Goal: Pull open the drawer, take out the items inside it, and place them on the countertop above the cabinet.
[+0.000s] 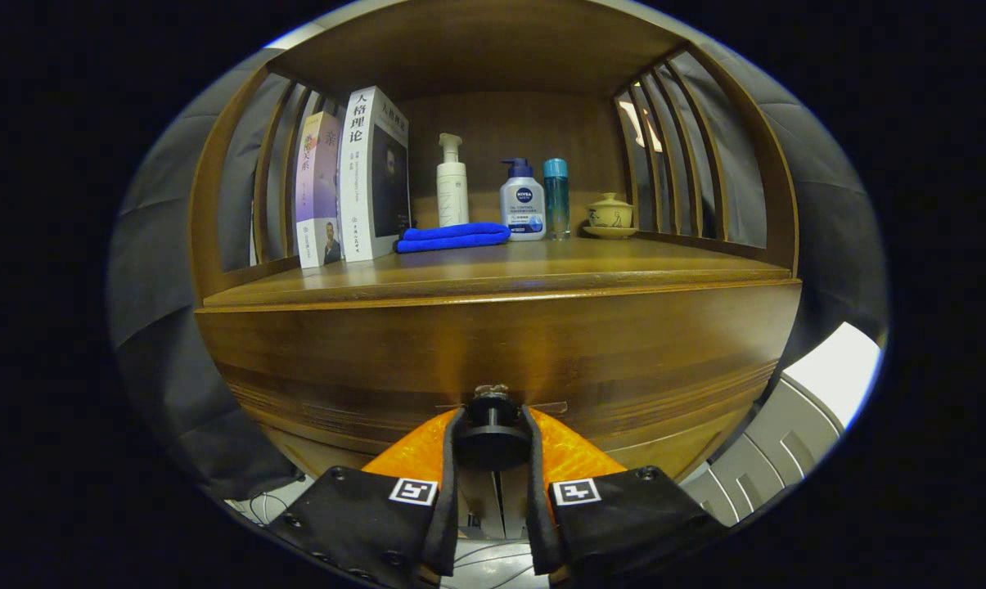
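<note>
A dark wooden cabinet fills the scene, its drawer front (493, 352) facing me right up close. A round dark knob (493, 425) sticks out of the drawer's lower middle. My gripper (493, 429) has both fingers pressed on the sides of that knob, shut on it. The drawer appears flush with the cabinet; whatever lies inside it is hidden. Above the drawer runs the wooden countertop (542, 266), a shelf-like recess with slatted sides.
At the back of the countertop stand two books (353, 180), a folded blue cloth (452, 236), a white pump bottle (452, 184), a blue-capped pump bottle (522, 204), a teal bottle (556, 196) and a small lidded cup on a saucer (610, 216). The front strip of the countertop is bare wood.
</note>
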`<move>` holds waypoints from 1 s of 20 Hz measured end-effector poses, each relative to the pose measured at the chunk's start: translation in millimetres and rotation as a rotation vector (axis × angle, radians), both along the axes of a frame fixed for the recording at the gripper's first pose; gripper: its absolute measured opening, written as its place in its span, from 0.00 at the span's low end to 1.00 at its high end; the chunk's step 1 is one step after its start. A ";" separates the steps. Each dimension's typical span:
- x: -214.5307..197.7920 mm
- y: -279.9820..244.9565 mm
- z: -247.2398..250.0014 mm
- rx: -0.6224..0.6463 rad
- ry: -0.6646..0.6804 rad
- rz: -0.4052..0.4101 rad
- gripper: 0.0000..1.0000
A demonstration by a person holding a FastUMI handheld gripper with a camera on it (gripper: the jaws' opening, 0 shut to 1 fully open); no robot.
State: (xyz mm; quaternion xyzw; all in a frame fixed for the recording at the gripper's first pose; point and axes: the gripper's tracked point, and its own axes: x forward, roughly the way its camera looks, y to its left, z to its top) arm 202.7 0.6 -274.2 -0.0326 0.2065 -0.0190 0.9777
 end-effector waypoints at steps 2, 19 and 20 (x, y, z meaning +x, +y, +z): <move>-1.1 0.9 -0.9 0.003 0.011 0.005 0.37; -39.9 0.9 3.0 0.030 0.025 0.025 0.24; -44.3 0.5 2.9 0.032 0.026 0.027 0.24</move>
